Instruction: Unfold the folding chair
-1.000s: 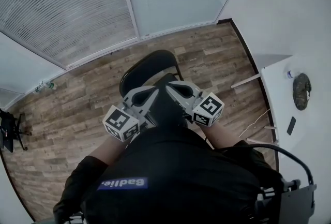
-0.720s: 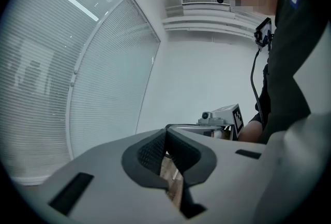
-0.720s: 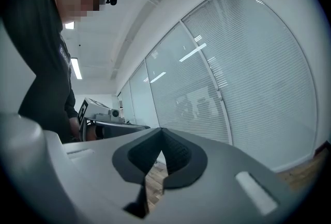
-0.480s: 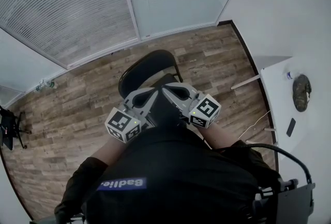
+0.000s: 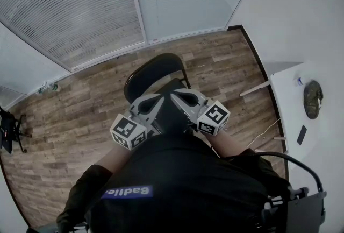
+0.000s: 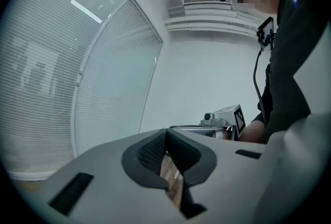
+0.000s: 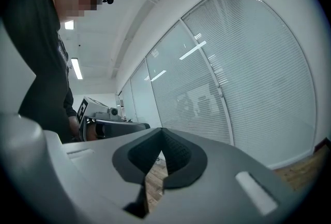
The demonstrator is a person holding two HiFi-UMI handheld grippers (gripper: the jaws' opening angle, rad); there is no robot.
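Wood-plank flooring [image 5: 70,119] runs to blind-covered glass walls [image 5: 70,6], and you stand over it holding both tools close to your chest.

Your left gripper [image 5: 158,97] has its jaws pressed together with nothing between them; its own view shows only floor through the gap behind the pads [image 6: 150,153]. Your right gripper [image 5: 173,93] is closed in the same way and is empty too. The two tips sit just beside each other, angled inward.

Straight below and between them is the dark body of the folding chair [image 5: 172,111]. Its rounded backrest [image 5: 153,68] rises just beyond the tips. Well off to the right gripper's outer side stands a white table [image 5: 293,97].

From above I can't tell whether the seat lies flat or is tucked against the frame. So this fits two stages: you poised over a closed chair, or you pulled clear of one already opened. Neither gripper touches it.

Check the seat's angle before you commit. If you need a hold on the frame, the shut jaws must part first.
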